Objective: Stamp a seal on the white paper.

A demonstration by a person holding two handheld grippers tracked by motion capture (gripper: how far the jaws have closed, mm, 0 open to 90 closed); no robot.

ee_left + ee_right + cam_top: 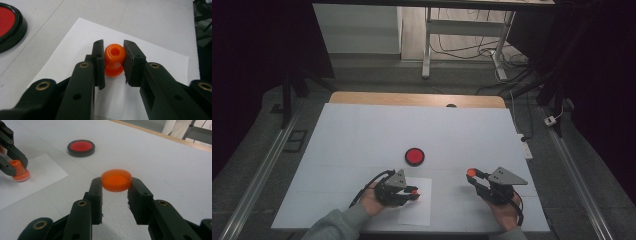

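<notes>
At the near left of the table (362, 130), the left gripper (113, 60) has its fingers (98, 62) clamped on an orange stamp (114, 60) by its rounded knob. The stamp stands upright, its long axis vertical, with its base resting on the white sheet of paper (155, 65); seen from the right gripper's camera, the base looks to be touching the sheet. Just beyond the paper, toward the far middle, sits a round red ink pad in a black case (414, 156), a little to the right of the left hand and nearer to it than to the right.

At the near right, the right gripper (116, 185) grasps a shallow orange cap (116, 180) by its rim, held flat and clear of the table, well apart from the stamp.

The cap most likely belongs on the stamp's base. If so, the coming move depends on the stamp lying left of the cap, base down.
</notes>
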